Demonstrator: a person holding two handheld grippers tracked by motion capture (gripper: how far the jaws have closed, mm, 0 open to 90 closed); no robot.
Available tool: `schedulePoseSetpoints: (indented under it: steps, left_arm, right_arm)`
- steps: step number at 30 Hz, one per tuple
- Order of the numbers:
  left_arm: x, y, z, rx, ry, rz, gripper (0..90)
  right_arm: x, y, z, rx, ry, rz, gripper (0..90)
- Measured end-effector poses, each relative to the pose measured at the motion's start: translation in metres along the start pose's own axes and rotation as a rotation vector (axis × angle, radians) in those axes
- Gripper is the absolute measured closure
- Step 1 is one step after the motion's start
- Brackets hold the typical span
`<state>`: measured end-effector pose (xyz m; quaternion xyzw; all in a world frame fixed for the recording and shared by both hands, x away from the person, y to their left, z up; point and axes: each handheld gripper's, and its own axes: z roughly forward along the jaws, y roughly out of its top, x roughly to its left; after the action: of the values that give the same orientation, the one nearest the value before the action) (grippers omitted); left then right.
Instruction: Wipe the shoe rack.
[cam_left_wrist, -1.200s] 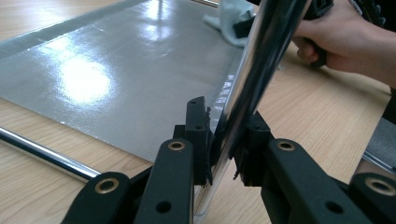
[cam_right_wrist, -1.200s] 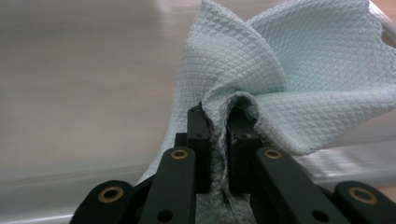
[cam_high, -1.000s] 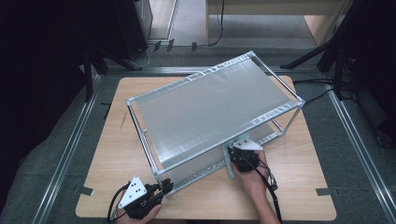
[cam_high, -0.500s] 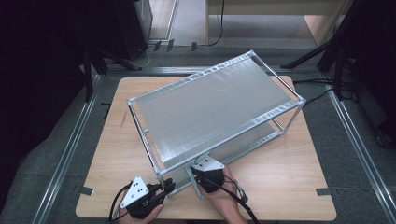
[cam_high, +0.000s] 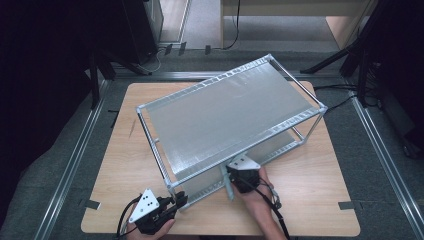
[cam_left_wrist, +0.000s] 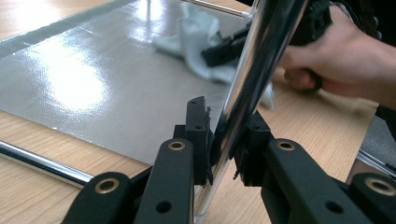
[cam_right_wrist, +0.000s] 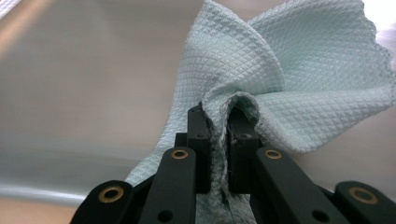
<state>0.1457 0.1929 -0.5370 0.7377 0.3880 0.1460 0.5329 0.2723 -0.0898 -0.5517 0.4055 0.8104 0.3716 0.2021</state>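
A chrome wire rack (cam_high: 150, 107) with two silvery lined shelves stands slantwise on the wooden table. My left gripper (cam_high: 179, 201) (cam_left_wrist: 224, 140) is shut on the rack's near corner post (cam_left_wrist: 247, 79), low down by the table. My right gripper (cam_high: 234, 172) (cam_right_wrist: 219, 119) reaches in under the top shelf (cam_high: 225, 115) and is shut on a pale green waffle cloth (cam_right_wrist: 289, 70). The cloth (cam_left_wrist: 191, 32) lies against the lower shelf (cam_left_wrist: 84, 70), with the right hand (cam_left_wrist: 336, 70) behind the post.
The wooden table (cam_high: 320, 200) has free room in front and to the right of the rack. Metal floor rails (cam_high: 75, 155) run along both sides. Dark stands and cables (cam_high: 350, 65) are behind the table.
My right gripper swept the cloth to the left along the lower shelf and has come back toward the right. The left gripper has kept its hold on the post without moving.
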Motion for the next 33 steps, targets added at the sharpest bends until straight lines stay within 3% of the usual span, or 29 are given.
schedulePoseSetpoints:
  steps: [5,8,14,19,24,27,29,33]
  left_arm:
    - [0.0,0.0,0.0,0.002,0.0,0.002,78.0]
    - [0.0,0.0,0.0,0.001,0.001,0.004,78.1]
    - [0.0,0.0,0.0,0.001,0.0,0.004,78.1]
    - [0.0,0.0,0.0,0.002,0.0,0.006,78.1]
    - [0.0,0.0,-0.001,0.003,0.001,0.005,78.1]
    - [0.0,0.0,-0.001,0.002,0.0,0.005,78.1]
    - [0.0,-0.001,-0.001,0.003,0.003,0.01,78.2]
    - [0.0,0.0,-0.001,0.003,0.007,0.012,78.4]
  right_arm:
    - [-0.045,-0.002,-0.005,0.014,-0.116,0.053,82.1]
    - [-0.07,-0.004,-0.006,0.015,-0.151,0.114,82.1]
    - [-0.1,-0.006,-0.006,0.0,-0.247,0.191,81.9]
    - [-0.109,-0.003,-0.004,0.012,-0.286,0.191,81.8]
    - [-0.132,-0.005,-0.008,0.003,-0.358,0.281,81.5]
    - [-0.143,-0.007,-0.01,0.002,-0.387,0.3,81.5]
    - [-0.141,-0.008,-0.011,0.009,-0.387,0.303,82.0]
    - [-0.124,-0.009,-0.011,0.003,-0.359,0.269,82.3]
